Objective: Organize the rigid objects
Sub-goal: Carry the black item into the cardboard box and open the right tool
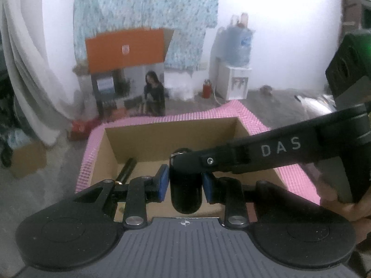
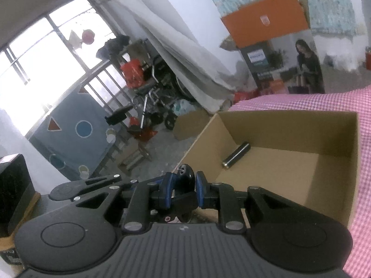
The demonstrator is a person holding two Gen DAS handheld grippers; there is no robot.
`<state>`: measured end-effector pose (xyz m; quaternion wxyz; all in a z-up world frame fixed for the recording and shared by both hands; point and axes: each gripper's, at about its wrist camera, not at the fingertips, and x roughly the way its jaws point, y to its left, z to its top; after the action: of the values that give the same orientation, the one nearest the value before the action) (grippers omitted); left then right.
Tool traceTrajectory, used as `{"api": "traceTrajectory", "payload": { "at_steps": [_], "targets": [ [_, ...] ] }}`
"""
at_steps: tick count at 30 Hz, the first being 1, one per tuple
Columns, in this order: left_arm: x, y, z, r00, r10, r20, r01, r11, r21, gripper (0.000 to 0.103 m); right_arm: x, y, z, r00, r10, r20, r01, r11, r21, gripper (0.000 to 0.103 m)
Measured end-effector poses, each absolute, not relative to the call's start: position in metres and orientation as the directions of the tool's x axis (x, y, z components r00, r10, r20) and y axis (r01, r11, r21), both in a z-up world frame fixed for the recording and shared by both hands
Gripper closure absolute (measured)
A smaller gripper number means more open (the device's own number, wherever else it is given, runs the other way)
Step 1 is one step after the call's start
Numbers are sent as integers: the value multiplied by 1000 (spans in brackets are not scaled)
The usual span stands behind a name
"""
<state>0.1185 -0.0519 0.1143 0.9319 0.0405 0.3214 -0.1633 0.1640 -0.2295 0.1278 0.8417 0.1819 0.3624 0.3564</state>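
Observation:
A black cylinder [image 1: 184, 193] with a metal ring at its top stands upright between the blue pads of my left gripper [image 1: 184, 184], which is shut on its body. My right gripper [image 1: 185, 158] reaches in from the right, its finger marked DAS, and grips the cylinder's top end. In the right wrist view my right gripper [image 2: 184, 185] is shut on the round ringed cap [image 2: 185, 173]. Behind lies an open cardboard box [image 1: 257, 139] on a pink checked cloth [image 1: 294, 178]. A second black cylinder [image 2: 236, 154] lies on the box floor near its left wall.
A hand [image 1: 347, 208] holds the right gripper's handle. Beyond the table stand an orange-topped printed carton [image 1: 126, 51], a water dispenser [image 1: 236, 69] and a small cardboard box [image 1: 27, 159] on the floor. A wheelchair [image 2: 157, 97] and a window [image 2: 46, 53] are at the left.

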Motion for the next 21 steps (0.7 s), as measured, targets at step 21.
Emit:
{"api": "traceTrajectory", "payload": {
  "at_steps": [21],
  "targets": [
    [257,-39,20,415,-93,-905,307,951,43,73,338,-185,-12,104,747,-657,-141,665,734,79]
  ]
}}
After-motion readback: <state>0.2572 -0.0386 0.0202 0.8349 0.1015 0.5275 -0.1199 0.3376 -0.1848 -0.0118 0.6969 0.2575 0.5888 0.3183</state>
